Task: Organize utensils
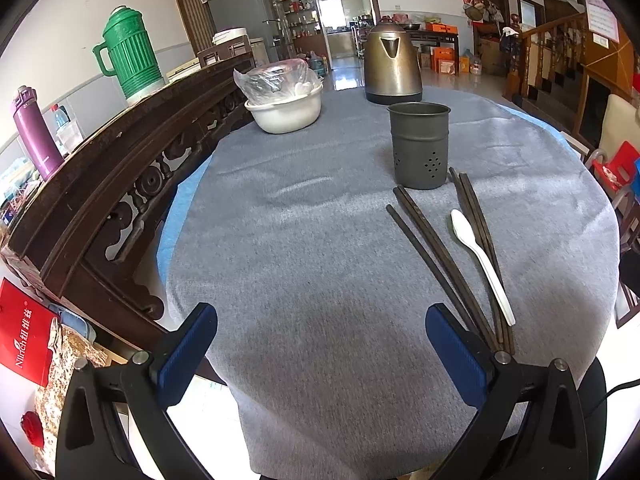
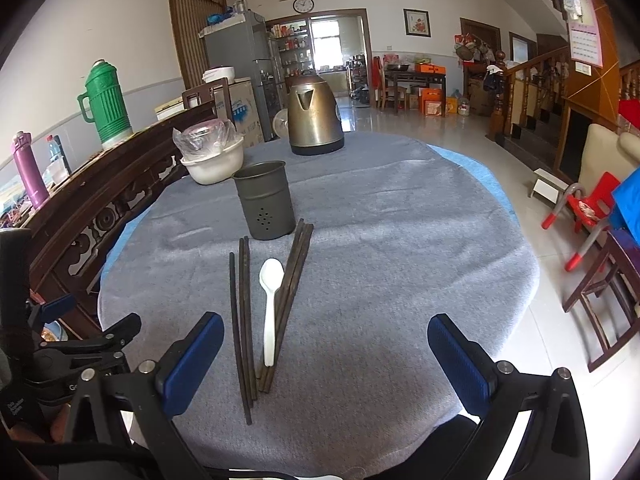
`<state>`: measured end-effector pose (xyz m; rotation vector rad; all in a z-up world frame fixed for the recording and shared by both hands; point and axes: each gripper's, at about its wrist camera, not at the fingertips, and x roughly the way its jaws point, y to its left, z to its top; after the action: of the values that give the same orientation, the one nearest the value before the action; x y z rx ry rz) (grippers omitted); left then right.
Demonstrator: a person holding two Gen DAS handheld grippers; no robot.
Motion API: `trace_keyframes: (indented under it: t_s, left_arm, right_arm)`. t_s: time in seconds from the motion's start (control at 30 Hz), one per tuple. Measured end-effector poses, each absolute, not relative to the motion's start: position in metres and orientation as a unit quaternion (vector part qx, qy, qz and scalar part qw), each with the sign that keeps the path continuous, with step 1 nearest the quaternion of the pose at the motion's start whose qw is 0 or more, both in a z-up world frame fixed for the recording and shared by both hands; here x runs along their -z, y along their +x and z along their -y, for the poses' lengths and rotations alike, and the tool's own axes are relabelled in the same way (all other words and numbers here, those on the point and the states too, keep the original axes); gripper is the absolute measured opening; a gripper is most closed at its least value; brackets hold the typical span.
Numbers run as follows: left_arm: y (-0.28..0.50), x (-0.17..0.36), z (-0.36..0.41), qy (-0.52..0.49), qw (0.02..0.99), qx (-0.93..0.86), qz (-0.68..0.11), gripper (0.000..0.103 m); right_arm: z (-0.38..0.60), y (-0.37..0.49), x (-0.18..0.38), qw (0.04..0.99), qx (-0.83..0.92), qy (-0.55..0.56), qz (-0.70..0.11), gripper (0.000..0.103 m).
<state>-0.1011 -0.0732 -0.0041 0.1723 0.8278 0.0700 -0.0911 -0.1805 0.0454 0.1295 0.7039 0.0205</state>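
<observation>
**Trainee:** Where do my claws stand?

**Instructor:** Your right gripper [image 2: 326, 354] is released, jaws spread wide and holding nothing, low over the near edge of the table [image 2: 420, 240]. Your left gripper [image 1: 320, 344] is likewise released and empty, hovering over bare cloth. In the right wrist view the left tool shows at the lower left, well apart from the utensils.

**Trainee:** And the things to be sorted?

**Instructor:** Just ahead of your right gripper's left finger lies a white spoon [image 2: 270, 304], bowl pointing away from you. Dark chopsticks flank it: one bundle [image 2: 243, 320] to its left, another bundle [image 2: 290, 292] to its right, slanting so the near ends close in toward the spoon's handle. Beyond them the metal cup [image 2: 264, 204] stands upright, open mouth up, apparently empty. Nothing is in it yet, so the task seems to be at its start.

**Trainee:** How do I take the first piece well?

**Instructor:** Start with the spoon, I judge. Shift the right gripper leftward so its handle sits between the jaws, and close across the handle's middle. The right bundle is touching or nearly touching the handle, so come down straight to avoid dragging it.

**Trainee:** Anything farther out?

**Instructor:** A kettle [image 2: 315, 114] and a white bowl [image 2: 214, 162] stand behind the cup; keep clear of them.
</observation>
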Motion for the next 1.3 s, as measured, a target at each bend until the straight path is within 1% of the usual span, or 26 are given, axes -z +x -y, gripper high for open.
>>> trace_keyframes:
  t_s: [0.6, 1.1, 1.3]
  left_arm:
    - [-0.093, 0.008, 0.065, 0.076, 0.909, -0.036, -0.409, 0.103]
    - [-0.065, 0.024, 0.054, 0.065, 0.899, -0.041, -0.430, 0.103]
    - [-0.034, 0.031, 0.047, 0.031, 0.892, -0.017, -0.451, 0.103]
  right_arm:
    - [0.172, -0.081, -0.045, 0.935, -0.026, 0.067, -0.348, 0.103]
    - [0.167, -0.041, -0.032, 0.922, -0.047, 0.093, -0.372, 0.102]
    - [0.183, -0.005, -0.022, 0.910, -0.063, 0.138, -0.385, 0.102]
